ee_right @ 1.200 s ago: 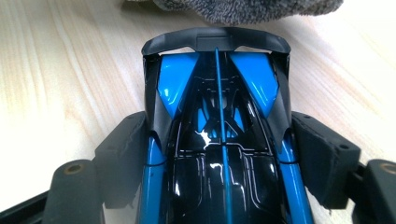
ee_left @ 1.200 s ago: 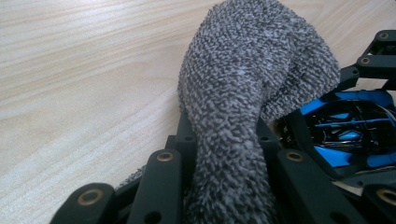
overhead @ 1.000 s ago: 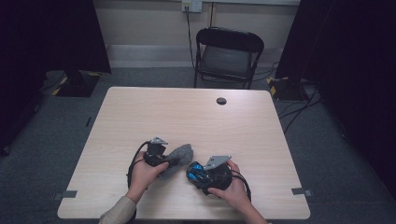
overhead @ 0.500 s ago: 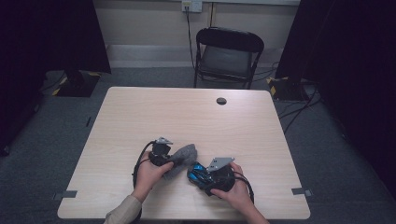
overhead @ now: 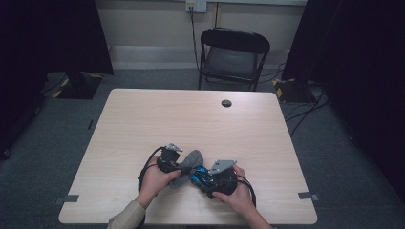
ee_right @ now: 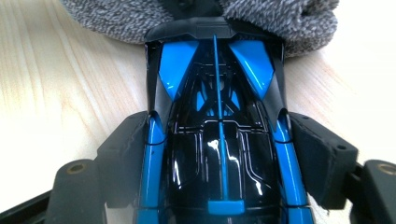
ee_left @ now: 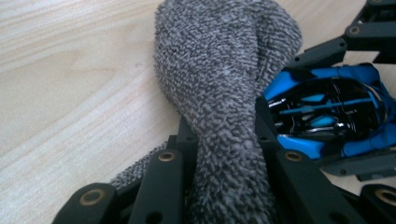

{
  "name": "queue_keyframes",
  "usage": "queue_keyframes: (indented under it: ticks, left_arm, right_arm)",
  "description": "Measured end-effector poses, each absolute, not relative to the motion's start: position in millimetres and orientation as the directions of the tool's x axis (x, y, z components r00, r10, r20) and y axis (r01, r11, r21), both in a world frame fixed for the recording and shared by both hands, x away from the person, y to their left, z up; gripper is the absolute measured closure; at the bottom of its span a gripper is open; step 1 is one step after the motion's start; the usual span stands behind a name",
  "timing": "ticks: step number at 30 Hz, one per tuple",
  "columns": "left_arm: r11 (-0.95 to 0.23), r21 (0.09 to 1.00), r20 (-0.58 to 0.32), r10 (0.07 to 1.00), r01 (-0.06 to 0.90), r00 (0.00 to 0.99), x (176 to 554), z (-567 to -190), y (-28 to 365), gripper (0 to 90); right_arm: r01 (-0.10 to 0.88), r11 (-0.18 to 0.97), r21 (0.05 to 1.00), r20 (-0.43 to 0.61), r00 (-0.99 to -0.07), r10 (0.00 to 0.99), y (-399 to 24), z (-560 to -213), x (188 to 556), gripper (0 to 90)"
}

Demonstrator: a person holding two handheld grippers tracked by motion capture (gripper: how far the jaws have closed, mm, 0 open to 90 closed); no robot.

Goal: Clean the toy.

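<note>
Your left tongs [ee_left: 224,186] are clenched on the grey terry cloth [ee_left: 224,93], your right tongs [ee_right: 219,158] clamp the blue-black toy car [ee_right: 217,126] low over the counter [overhead: 143,124] (cloth touching its nose); wiping looks barely begun.

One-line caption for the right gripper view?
Right tool clamps a glossy blue-and-black toy car, nose against a grey terry cloth.

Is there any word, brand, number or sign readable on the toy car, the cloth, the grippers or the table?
None: no text is readable anywhere.
Blue and black toy car: stripes and panels, no lettering.
Grey cloth: plain.
Table: bare wood grain.
Yellow-and-black marks on the floor: stripes, no words.
</note>
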State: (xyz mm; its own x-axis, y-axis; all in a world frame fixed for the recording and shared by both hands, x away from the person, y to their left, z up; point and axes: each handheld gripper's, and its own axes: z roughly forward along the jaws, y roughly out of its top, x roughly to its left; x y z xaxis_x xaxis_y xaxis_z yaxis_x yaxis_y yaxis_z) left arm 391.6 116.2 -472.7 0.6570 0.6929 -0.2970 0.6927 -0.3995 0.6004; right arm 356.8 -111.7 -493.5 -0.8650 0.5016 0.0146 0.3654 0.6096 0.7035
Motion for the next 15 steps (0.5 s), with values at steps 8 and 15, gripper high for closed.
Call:
queue_keyframes:
  ticks: [8,15]
  left_arm:
    - [-0.418,0.590,-0.305,0.677,0.691,0.670,386,-471,125,72.6]
    - [-0.420,0.583,-0.310,0.677,0.696,0.668,383,-471,134,72.7]
  right_arm:
    - [0.366,0.611,0.702,0.014,-0.865,0.501,-110,-493,358,26.3]
    - [0.371,0.609,0.701,0.015,-0.861,0.508,-107,-493,360,26.2]
